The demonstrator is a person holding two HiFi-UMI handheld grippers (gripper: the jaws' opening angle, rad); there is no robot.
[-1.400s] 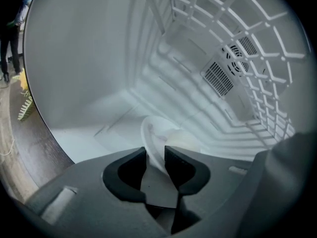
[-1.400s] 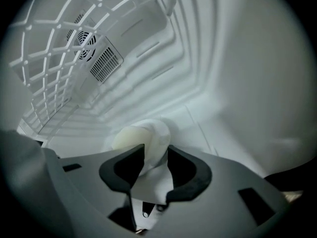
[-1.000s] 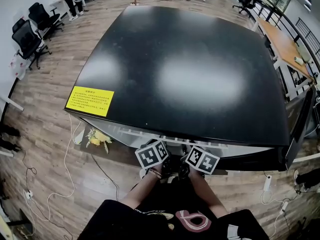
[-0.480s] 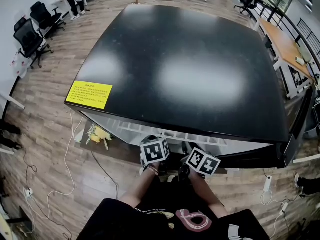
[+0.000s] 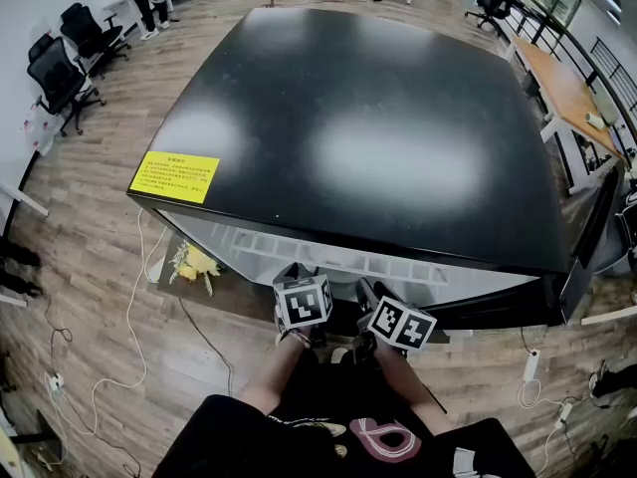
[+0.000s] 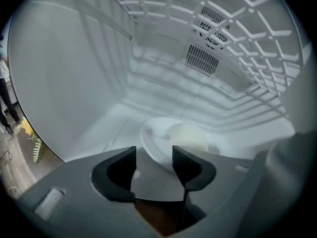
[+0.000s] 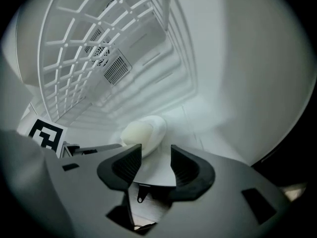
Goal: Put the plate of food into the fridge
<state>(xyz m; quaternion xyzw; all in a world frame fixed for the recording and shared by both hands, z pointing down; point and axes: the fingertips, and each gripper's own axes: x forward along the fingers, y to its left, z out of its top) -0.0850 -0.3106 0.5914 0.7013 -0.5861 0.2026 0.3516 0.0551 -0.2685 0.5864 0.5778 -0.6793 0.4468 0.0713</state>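
We find the plate (image 6: 157,139) set inside the fridge (image 6: 64,73). The jaws of the left gripper (image 6: 153,165) and right gripper (image 7: 154,162) have just been opening, with nothing between them. Withdrawal remains.

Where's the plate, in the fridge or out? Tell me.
In. The plate rests on the fridge's white floor, below the wire shelf, with the pale food on it.

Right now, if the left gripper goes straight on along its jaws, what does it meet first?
Likely the round white plate holding pale rounded food, on the white fridge floor just ahead. The left gripper's jaws have just been opening and grip nothing; depth is unclear.
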